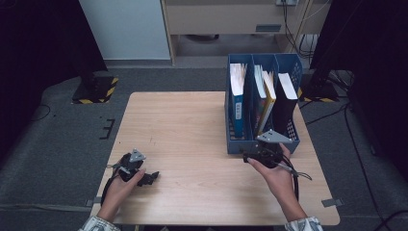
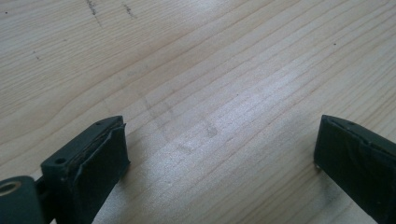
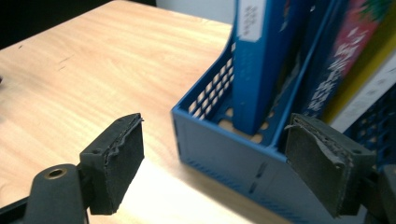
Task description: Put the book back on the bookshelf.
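Pale wooden table [image 1: 192, 125] on grey carpet [image 1: 57, 139]

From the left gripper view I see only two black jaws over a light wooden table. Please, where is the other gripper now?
Observer: The right gripper is at the near end of a blue plastic three-slot file rack.
Operator: Does it hold something?
Observer: No; in the right gripper view its jaws stand apart, nothing pressed, the rack's near left corner between them.
Operator: What is in the rack?
Observer: A blue book in the left slot, a yellow-edged book in the middle, a black book in the right.
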